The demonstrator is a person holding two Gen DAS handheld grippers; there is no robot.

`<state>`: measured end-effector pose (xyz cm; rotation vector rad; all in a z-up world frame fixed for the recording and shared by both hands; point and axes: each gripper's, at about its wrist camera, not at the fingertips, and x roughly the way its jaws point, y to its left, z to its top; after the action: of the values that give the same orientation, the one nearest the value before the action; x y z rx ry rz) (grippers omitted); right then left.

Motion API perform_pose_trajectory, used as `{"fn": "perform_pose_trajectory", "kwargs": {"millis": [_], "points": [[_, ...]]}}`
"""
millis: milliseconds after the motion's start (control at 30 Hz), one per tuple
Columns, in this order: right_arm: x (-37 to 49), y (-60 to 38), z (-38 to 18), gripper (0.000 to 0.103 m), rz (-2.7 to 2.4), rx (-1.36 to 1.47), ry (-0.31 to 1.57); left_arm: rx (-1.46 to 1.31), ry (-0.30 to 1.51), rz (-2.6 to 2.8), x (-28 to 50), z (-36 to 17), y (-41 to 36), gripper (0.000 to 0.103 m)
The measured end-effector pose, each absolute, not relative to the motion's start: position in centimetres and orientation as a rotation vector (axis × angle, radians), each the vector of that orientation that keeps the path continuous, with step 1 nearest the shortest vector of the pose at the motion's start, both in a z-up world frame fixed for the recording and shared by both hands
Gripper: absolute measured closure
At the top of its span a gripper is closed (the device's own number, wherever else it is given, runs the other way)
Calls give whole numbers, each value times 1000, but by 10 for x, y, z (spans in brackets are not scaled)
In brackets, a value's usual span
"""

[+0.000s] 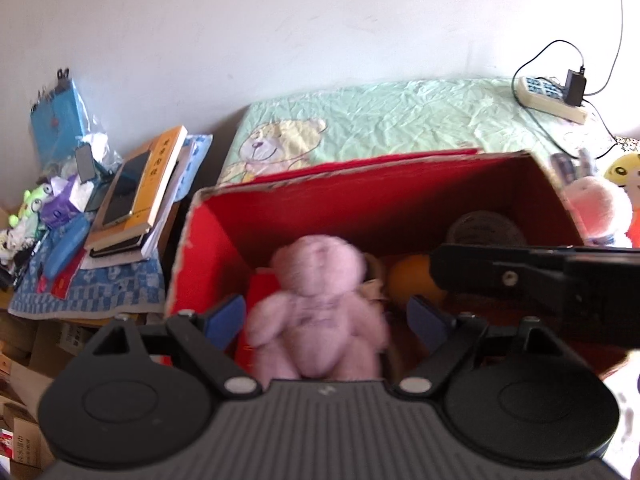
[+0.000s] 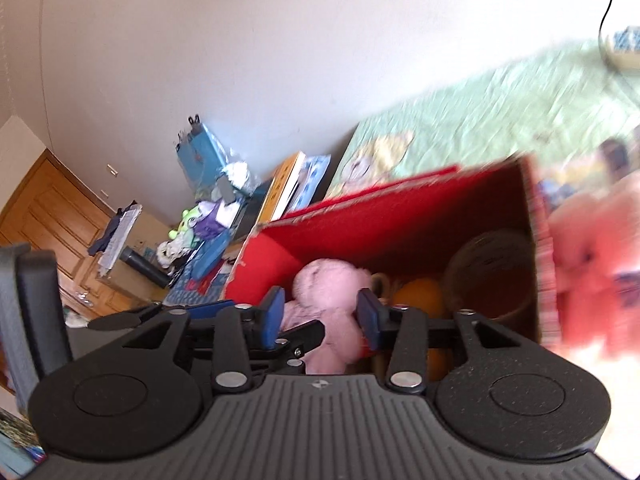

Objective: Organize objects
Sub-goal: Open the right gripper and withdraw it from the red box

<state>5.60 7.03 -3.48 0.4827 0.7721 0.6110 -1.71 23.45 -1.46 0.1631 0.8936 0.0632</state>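
Soft pink plush bear [image 1: 316, 308] – lying inside red cardboard box [image 1: 360, 200], just ahead of left tool [image 1: 326, 316], pads wide, clear of fur; likely just deposited. Right tool [image 2: 320, 320] – part-open, empty, over same bear.

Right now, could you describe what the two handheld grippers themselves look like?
Both look alike: the left gripper and right gripper each have a dark grey ribbed body, two round black discs at the sides, black linkage arms with silver pivot pins, and blue pads on the fingertips. A small white logo marks each body. No cables or sleeves are visible.
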Motion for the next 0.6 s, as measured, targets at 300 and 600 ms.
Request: {"fn": "perform_pose_trajectory", "kwargs": {"millis": [300, 600], "points": [[21, -21, -9, 56, 569, 453, 702, 179, 862, 106, -39, 7, 137, 12], [-2, -97, -9, 51, 491, 424, 718, 180, 834, 78, -59, 12, 49, 12]]}}
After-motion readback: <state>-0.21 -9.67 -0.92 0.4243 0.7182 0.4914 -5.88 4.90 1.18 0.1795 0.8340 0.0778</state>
